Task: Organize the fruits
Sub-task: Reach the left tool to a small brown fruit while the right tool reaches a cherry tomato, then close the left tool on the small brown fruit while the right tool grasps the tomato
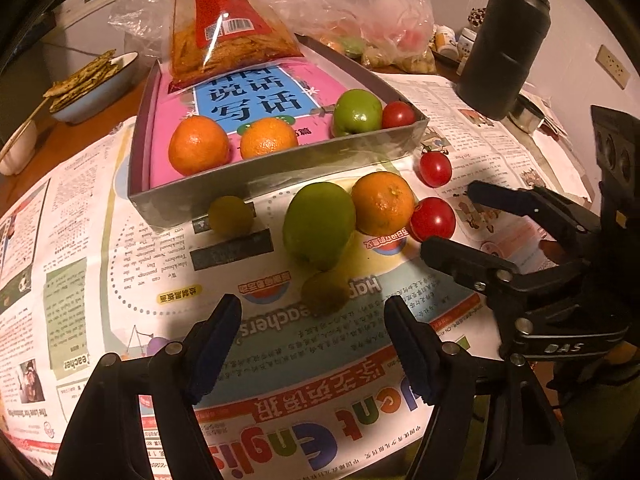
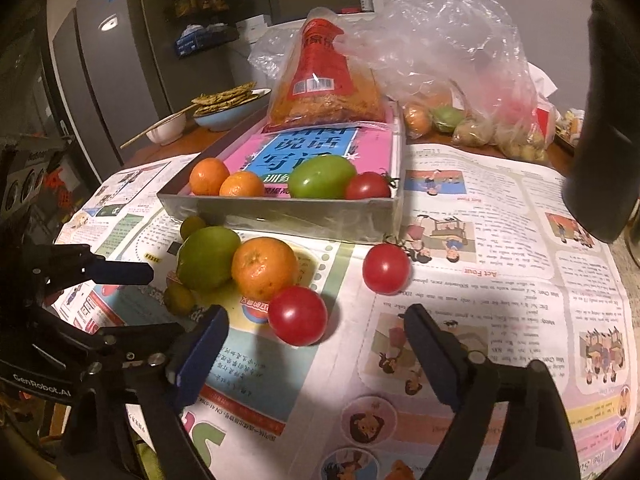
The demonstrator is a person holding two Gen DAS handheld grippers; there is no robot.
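A grey tray (image 1: 280, 168) lined with a pink book holds two oranges (image 1: 198, 144), a green fruit (image 1: 357, 112) and a red tomato (image 1: 397, 114). In front of it, on the newspaper, lie a big green fruit (image 1: 319, 224), an orange (image 1: 382, 202), two red tomatoes and two small green fruits. My left gripper (image 1: 312, 308) is open, with one small green fruit (image 1: 325, 292) between its fingertips, untouched. My right gripper (image 2: 316, 316) is open around the nearer tomato (image 2: 298, 315), with gaps on both sides. The second tomato (image 2: 385, 268) lies apart to the right.
A snack bag (image 1: 224, 32) leans on the tray's far end. Behind it is a clear plastic bag (image 2: 460, 72) of produce. A black flask (image 1: 504, 48) stands at the back right. A blue bowl of flatbreads (image 1: 94, 84) and a white bowl (image 2: 166, 130) with chopsticks sit at the back left.
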